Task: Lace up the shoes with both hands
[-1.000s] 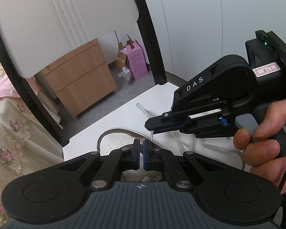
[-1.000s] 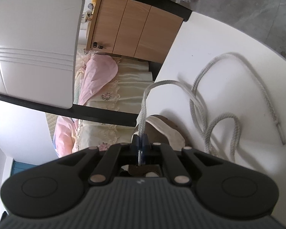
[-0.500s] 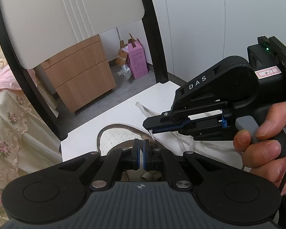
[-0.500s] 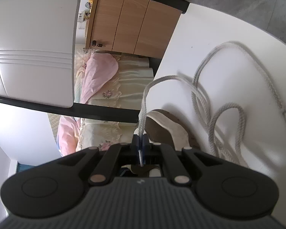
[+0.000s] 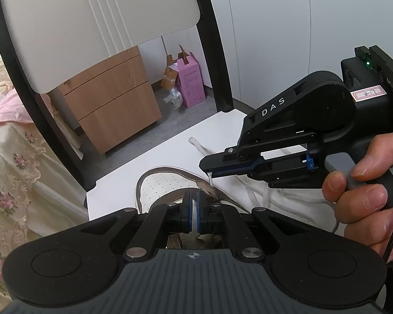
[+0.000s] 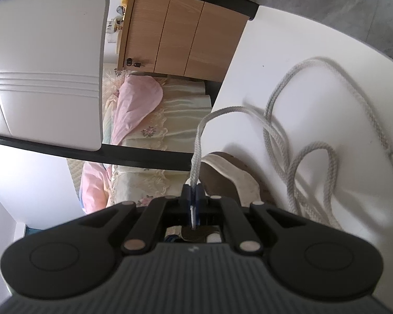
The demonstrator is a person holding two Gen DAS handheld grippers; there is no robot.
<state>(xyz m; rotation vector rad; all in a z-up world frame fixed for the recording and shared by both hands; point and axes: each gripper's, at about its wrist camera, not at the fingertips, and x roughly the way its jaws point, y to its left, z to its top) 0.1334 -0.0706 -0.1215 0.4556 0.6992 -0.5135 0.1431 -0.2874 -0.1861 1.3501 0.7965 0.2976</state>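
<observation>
A white perforated shoe (image 5: 159,185) with brown trim lies on the white table (image 5: 170,151). My left gripper (image 5: 194,209) is shut over its upper, and a thin pale strip shows between the pads. From the right, a person's hand (image 5: 366,183) holds my right gripper (image 5: 205,164) just above the brown eyelet flap (image 5: 207,189). It is shut on the white lace (image 6: 275,130) near one end, and the tip pokes down toward the flap. In the right wrist view the lace arches out of the right gripper (image 6: 194,193), past the shoe (image 6: 230,172), into loose loops on the table (image 6: 314,39).
A chair with a white back (image 5: 91,26) and black frame (image 5: 214,52) stands close behind the table edge. Beyond it are a wooden drawer cabinet (image 5: 112,104), a pink box (image 5: 191,83) on the grey floor and a bed with a floral cover (image 5: 13,170).
Both grippers keep their grips. The left wrist view has drifted a little, so more of the shoe's toe shows; the lace loops sit slightly lower in the right wrist view.
</observation>
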